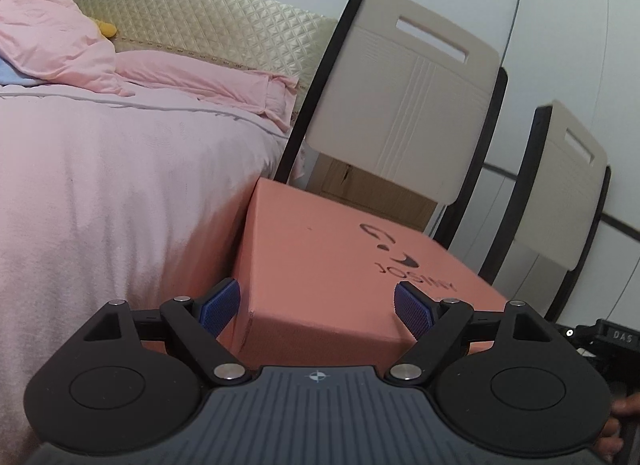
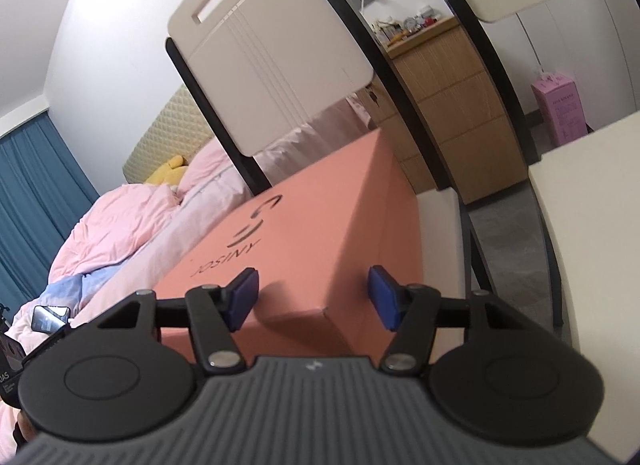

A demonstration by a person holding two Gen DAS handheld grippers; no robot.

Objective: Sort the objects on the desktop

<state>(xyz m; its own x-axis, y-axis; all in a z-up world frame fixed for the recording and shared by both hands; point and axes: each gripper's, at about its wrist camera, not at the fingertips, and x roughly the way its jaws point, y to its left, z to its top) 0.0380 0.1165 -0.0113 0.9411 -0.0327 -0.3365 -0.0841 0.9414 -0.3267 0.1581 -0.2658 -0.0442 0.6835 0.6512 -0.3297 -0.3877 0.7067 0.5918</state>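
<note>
Bedroom setting: a bed with pink bedding fills the left of the left wrist view, backed by a quilted beige headboard. The landmark is a salmon-pink box printed with the word JOSINY, lying lid-up just beside the bed's edge. Behind the box stand two chairs with cream backrests in black frames, the nearer chair directly behind it and the second chair off to the right of it.

Left gripper: jaws spread wide, blue pads either side of the box's near corner, not touching it, nothing held. At the lower right edge of this view part of a hand shows.

Right gripper: jaws likewise spread wide, blue pads flanking the near corner of the same box without contact, nothing held. Here the box appears to rest on a pale seat-like surface, though its underside is hidden. Beyond the box a wooden dresser stands against the wall, a pink carton beside it. Left of the box, blue curtains hang behind the bed, where a yellow plush toy lies.
</note>
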